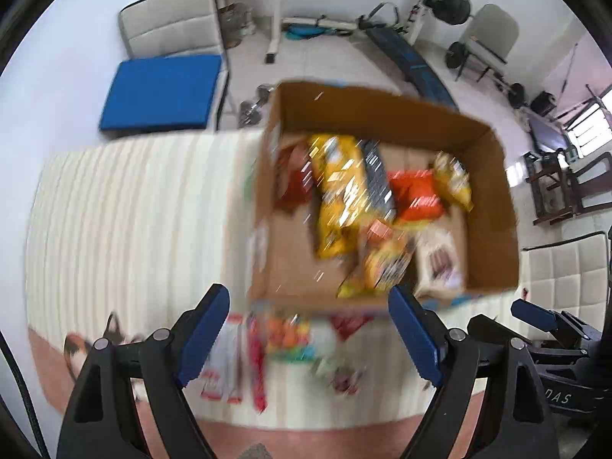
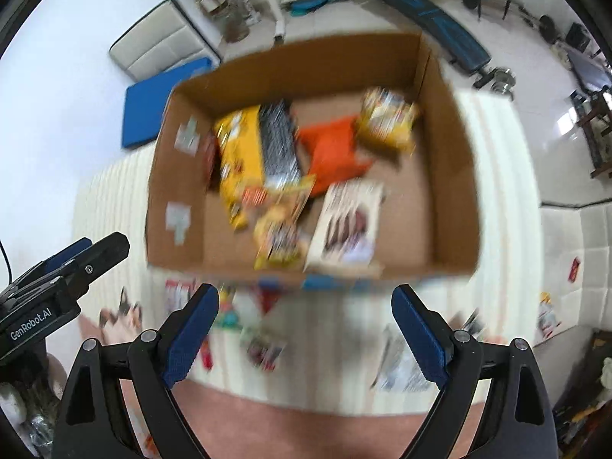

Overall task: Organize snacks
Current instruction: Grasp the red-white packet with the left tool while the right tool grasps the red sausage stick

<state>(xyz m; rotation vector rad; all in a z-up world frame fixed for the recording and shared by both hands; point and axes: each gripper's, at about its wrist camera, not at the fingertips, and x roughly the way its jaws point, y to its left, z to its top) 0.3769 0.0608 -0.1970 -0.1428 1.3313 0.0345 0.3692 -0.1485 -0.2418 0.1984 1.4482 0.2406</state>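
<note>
Snacks (image 1: 336,191) lie heaped in a cardboard box (image 1: 493,206) just ahead of both grippers — more packets (image 1: 260,352) sit between the left gripper (image 1: 310,340) fingers on a cream mat (image 1: 134,210). Left gripper and right gripper (image 2: 306,332) — both spread wide, holding nothing.

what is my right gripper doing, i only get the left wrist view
Observer: The right gripper is open, with nothing between its fingers.
Operator: any snacks near it
Observer: A silvery packet lies on the cream mat, close to one of its fingers.
Operator: box walls, anything inside
Observer: Two grey labels are stuck on the left inner wall of the cardboard box.
</note>
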